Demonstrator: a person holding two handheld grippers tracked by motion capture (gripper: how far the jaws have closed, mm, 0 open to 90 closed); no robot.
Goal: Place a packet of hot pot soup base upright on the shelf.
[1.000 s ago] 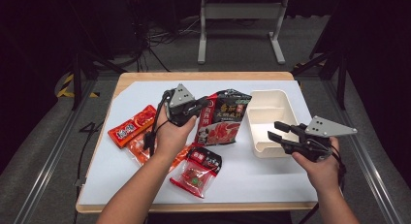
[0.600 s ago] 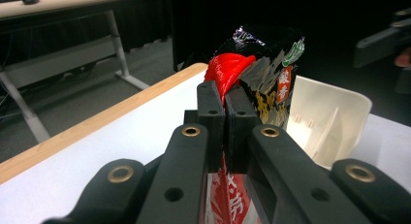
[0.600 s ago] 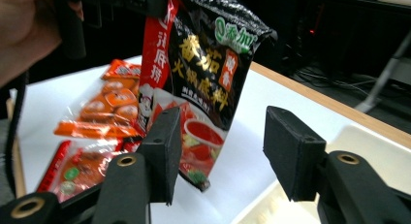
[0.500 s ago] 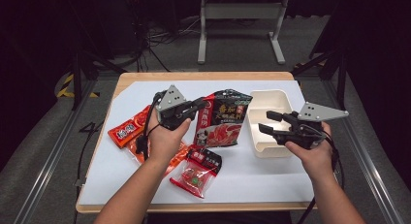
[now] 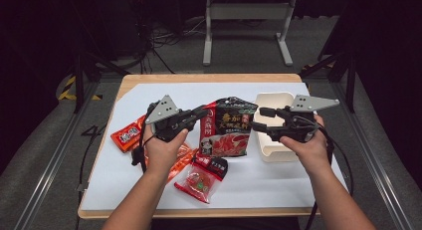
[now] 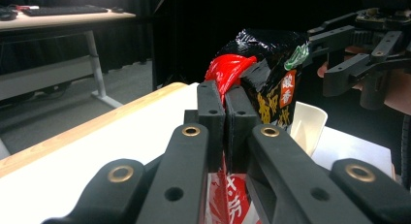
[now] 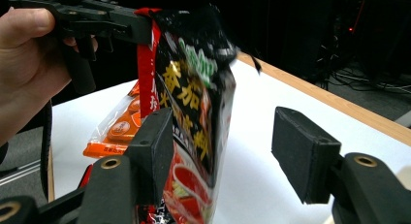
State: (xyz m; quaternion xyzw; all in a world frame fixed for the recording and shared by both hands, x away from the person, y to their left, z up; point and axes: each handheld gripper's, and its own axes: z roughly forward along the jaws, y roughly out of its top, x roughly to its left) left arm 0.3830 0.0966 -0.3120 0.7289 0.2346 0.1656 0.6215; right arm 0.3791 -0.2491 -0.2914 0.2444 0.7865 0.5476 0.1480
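Black seasoning pouch (image 5: 228, 126) stands upright at the centre of the high view, held off the white table sheet (image 5: 298, 177) by the left gripper (image 5: 201, 113), whose jaws are pressed together on the pouch's red upper-left edge. In the left gripper view that same pinch sits mid-frame, the two black pads closed flat on the red crimped corner (image 6: 228, 71).

What has changed over the last second is the other side. The right gripper (image 5: 261, 119) has travelled from the lower right of the high view up and leftwards, so that its tips now lie just beside the pouch's right edge, in front of the white tray (image 5: 272, 150). Its jaws have just been opening, and now stand spread. In the right gripper view the pouch (image 7: 194, 112) hangs between the two pads, close against the left-hand one, with a clear gap to the right-hand pad (image 7: 303, 153); nothing presses on it yet.

My reading: the pouch is being offered for a second grip, probably to steady or transfer it towards the tray. The next step would be closing the right jaws on the free edge.

Other red and orange packets (image 5: 130, 135) lie flat at the left and below (image 5: 199, 182).
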